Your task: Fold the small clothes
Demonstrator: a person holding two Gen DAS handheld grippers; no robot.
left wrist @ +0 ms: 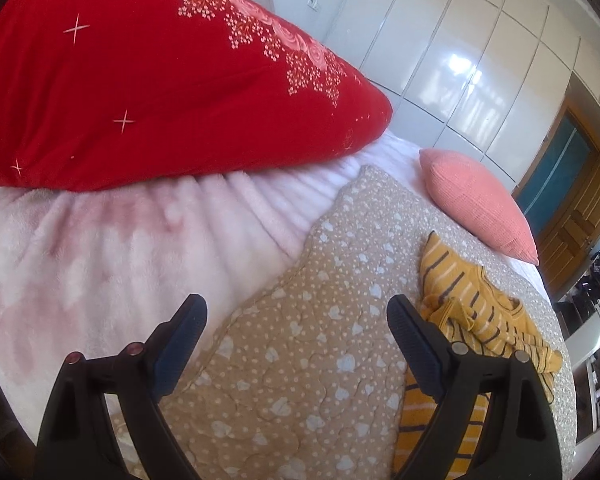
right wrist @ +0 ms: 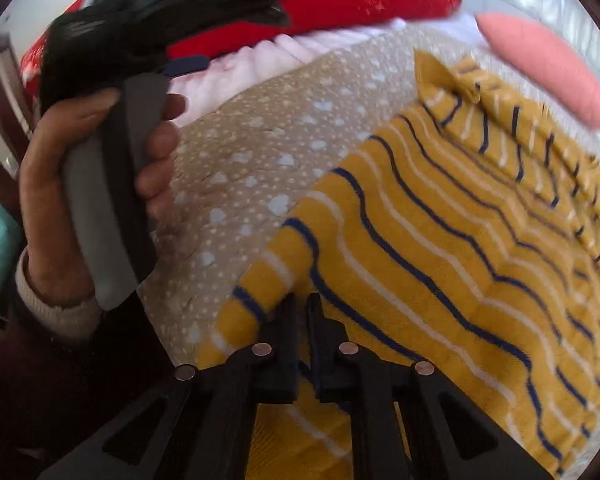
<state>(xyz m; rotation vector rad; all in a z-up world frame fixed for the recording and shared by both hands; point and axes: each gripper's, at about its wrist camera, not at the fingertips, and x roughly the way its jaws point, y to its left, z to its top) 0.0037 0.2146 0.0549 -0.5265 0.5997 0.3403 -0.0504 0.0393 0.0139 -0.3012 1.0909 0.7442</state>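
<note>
A small mustard-yellow shirt with navy and white stripes lies crumpled on the beige heart-print quilt, at the right of the left wrist view. My left gripper is open and empty, held above the quilt just left of the shirt. In the right wrist view the shirt fills the frame. My right gripper is shut on the shirt's lower edge. The left gripper and the hand holding it show at the upper left of that view.
A big red flowered pillow lies on a fluffy pink blanket at the back left. A coral cushion sits beyond the shirt. White wardrobe doors and a wooden door stand behind the bed.
</note>
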